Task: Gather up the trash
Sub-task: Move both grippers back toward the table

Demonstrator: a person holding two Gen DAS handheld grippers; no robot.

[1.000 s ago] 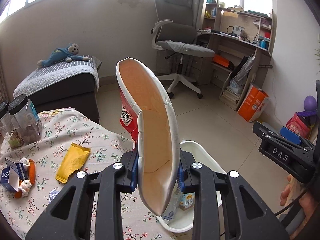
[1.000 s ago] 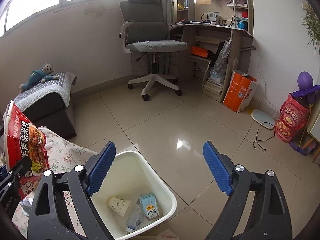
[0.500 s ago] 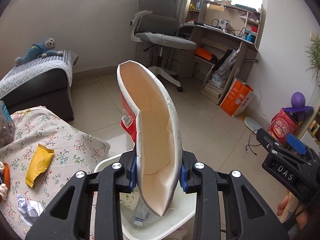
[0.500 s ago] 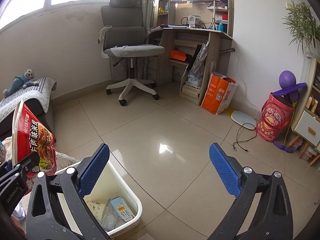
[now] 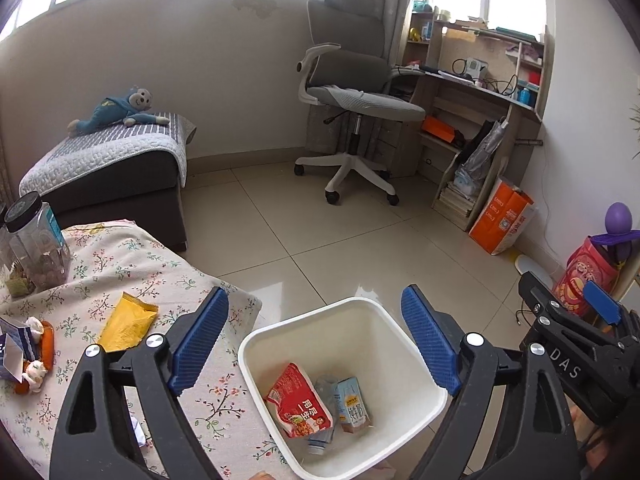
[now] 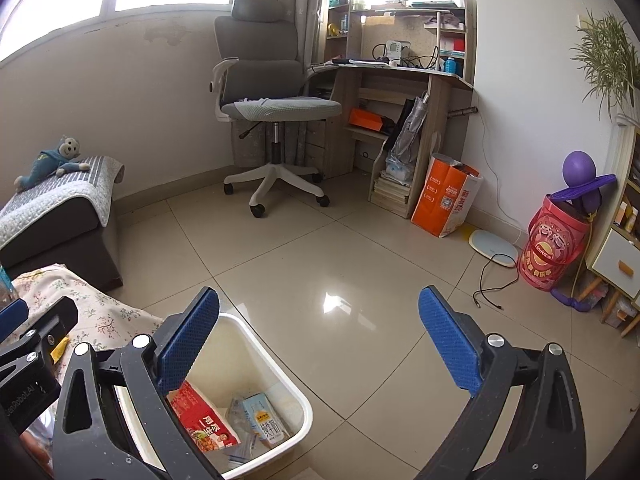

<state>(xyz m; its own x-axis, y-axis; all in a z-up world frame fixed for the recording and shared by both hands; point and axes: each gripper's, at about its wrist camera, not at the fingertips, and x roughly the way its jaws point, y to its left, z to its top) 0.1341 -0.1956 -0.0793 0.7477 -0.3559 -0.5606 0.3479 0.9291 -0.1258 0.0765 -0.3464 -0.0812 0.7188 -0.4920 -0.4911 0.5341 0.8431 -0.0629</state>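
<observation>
A white trash bin [image 5: 404, 332] stands on the floor beside the table; it also shows in the right wrist view [image 6: 276, 368]. A red snack bag [image 5: 298, 400] lies inside it with a small milk carton [image 5: 352, 398] and other wrappers. My left gripper [image 5: 316, 340] is open and empty above the bin. My right gripper [image 6: 320, 344] is open and empty, over the floor right of the bin. A yellow wrapper [image 5: 126, 322] and crumpled paper [image 5: 138, 430] lie on the floral tablecloth [image 5: 120, 264].
Jars [image 5: 38, 244] and a small blue carton [image 5: 14, 346] with wrappers sit at the table's left. A dark ottoman [image 5: 116, 176], an office chair [image 5: 352, 108], a desk [image 5: 480, 112] and an orange bag [image 5: 500, 220] stand across the tiled floor.
My left gripper opened and let go of the red snack bag, which dropped into the bin. The right gripper stayed open and shifted a little.
</observation>
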